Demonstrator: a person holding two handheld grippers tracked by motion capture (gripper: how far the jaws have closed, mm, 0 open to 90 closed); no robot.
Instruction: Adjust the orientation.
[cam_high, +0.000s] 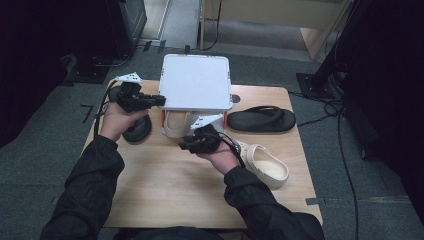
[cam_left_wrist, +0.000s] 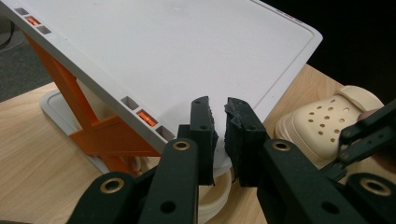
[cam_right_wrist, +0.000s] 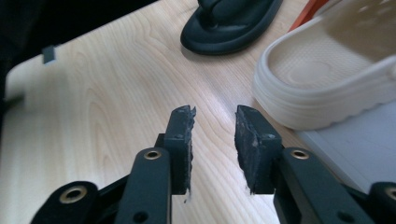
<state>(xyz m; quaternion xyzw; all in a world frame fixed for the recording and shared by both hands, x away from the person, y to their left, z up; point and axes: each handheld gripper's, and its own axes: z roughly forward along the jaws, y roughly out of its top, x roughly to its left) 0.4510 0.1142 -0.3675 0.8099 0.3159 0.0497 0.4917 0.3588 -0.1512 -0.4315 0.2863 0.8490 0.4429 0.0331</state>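
A white shoe rack (cam_high: 196, 80) with orange struts (cam_left_wrist: 70, 93) stands at the back middle of the table. One cream clog (cam_high: 175, 125) lies on the rack's lower level (cam_right_wrist: 355, 149), its heel (cam_right_wrist: 327, 79) facing my right gripper. The other cream clog (cam_high: 266, 165) (cam_left_wrist: 327, 123) rests on the table by the right hand. My left gripper (cam_high: 156, 100) (cam_left_wrist: 219, 126) hovers at the rack's front left corner, jaws a narrow gap apart and empty. My right gripper (cam_high: 189, 144) (cam_right_wrist: 215, 140) sits low in front of the rack, open and empty.
A black flip-flop (cam_high: 261, 119) lies right of the rack. A second black sandal (cam_high: 138, 129) (cam_right_wrist: 229, 23) lies at the left, partly under the left hand. Bare wooden tabletop (cam_high: 165, 185) stretches toward the person. Cables run over the floor at the right.
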